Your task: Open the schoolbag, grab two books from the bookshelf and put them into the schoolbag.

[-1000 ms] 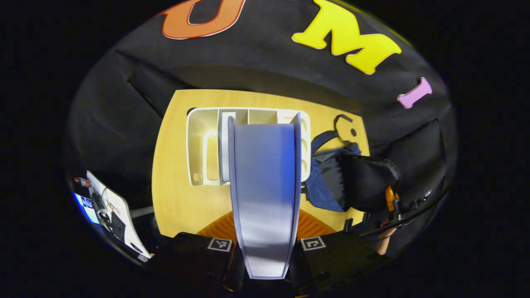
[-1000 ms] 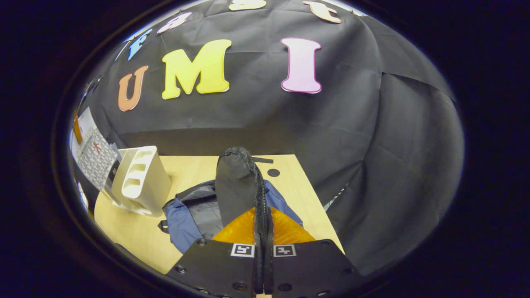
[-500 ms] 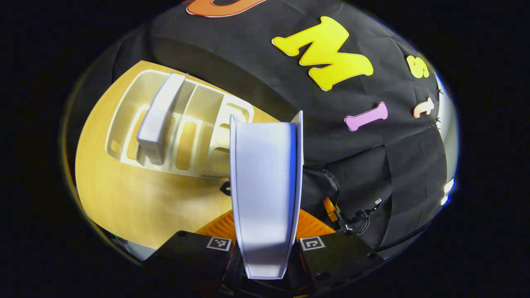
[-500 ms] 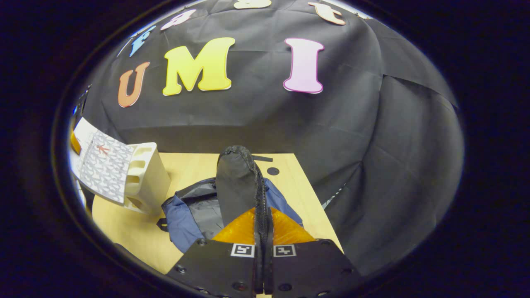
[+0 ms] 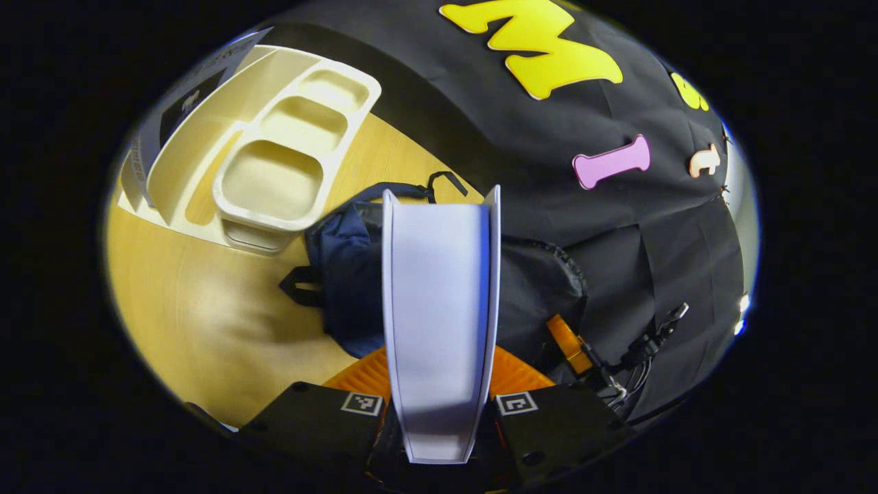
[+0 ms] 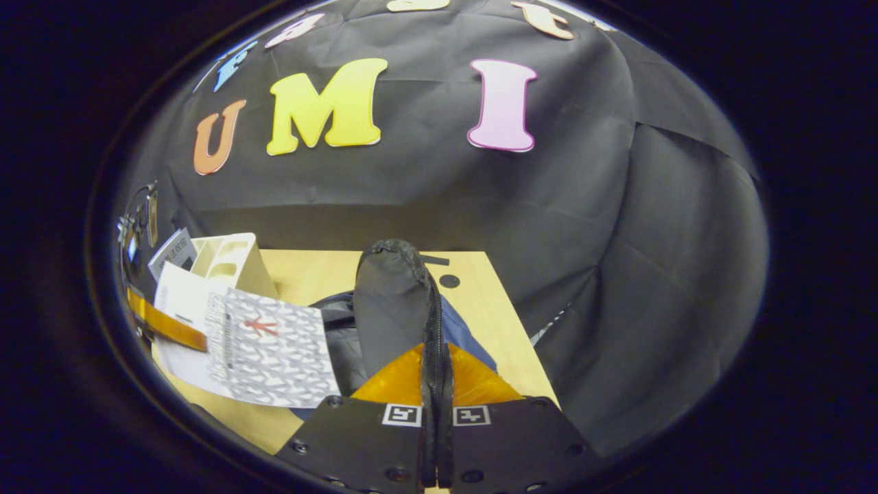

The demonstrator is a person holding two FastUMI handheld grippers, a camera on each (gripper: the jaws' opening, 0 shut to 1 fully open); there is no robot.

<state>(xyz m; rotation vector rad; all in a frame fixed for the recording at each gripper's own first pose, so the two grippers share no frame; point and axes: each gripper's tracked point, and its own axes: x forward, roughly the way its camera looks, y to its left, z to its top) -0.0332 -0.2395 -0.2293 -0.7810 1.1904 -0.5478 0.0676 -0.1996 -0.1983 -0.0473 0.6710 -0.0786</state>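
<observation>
My left gripper (image 5: 439,384) is shut on a book (image 5: 439,302), whose pale page edge stands up between the orange fingers. In the right gripper view, that book's grey patterned cover (image 6: 271,350) hangs over the left side of the navy schoolbag (image 6: 459,329). My right gripper (image 6: 437,374) is shut on the zipper edge of the bag's black flap (image 6: 391,302) and holds it upright. The bag's blue body (image 5: 346,274) lies just beyond the held book. A cream bookshelf (image 5: 274,165) stands to the left with another book (image 5: 175,110) in it.
The wooden table (image 5: 206,322) carries the shelf and the bag. The right gripper's orange finger (image 5: 568,341) and a cable show by the flap (image 5: 542,288). A dark round spot (image 6: 450,280) marks the table's far edge. The black cloth wall stands close behind.
My left gripper carried the book away from the bookshelf and rightward to the schoolbag. The right gripper kept hold of the raised flap and barely moved.
</observation>
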